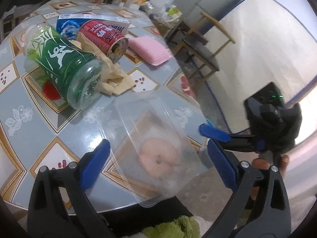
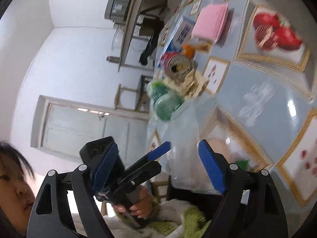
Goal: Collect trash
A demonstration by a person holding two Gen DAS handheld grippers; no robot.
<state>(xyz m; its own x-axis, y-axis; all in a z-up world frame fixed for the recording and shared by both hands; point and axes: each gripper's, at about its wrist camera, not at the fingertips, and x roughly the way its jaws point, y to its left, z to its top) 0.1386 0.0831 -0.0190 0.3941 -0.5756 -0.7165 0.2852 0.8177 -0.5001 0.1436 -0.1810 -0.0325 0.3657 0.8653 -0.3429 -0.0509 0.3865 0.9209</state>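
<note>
A clear plastic container [image 1: 150,148] lies at the near edge of the table [image 1: 39,119], partly overhanging it. My left gripper [image 1: 158,142] is open wide around it, pads close to its sides, with no squeeze showing. My right gripper [image 1: 206,126] comes in from the right, its fingertips near the container's right rim. In the right wrist view the right gripper [image 2: 158,143] is open; the container [image 2: 184,138] and the left gripper [image 2: 163,154] lie ahead between its fingers. A green bottle [image 1: 65,63], a red can [image 1: 103,37] and crumpled paper [image 1: 115,77] lie further back.
A blue-and-white carton [image 1: 91,21] and a pink cloth [image 1: 150,49] sit behind the trash. Wooden chairs [image 1: 200,45] stand beyond the table's right edge. A person's hand [image 1: 265,162] holds the right gripper, and a green-and-white fluffy fabric [image 1: 174,226] lies below the table edge.
</note>
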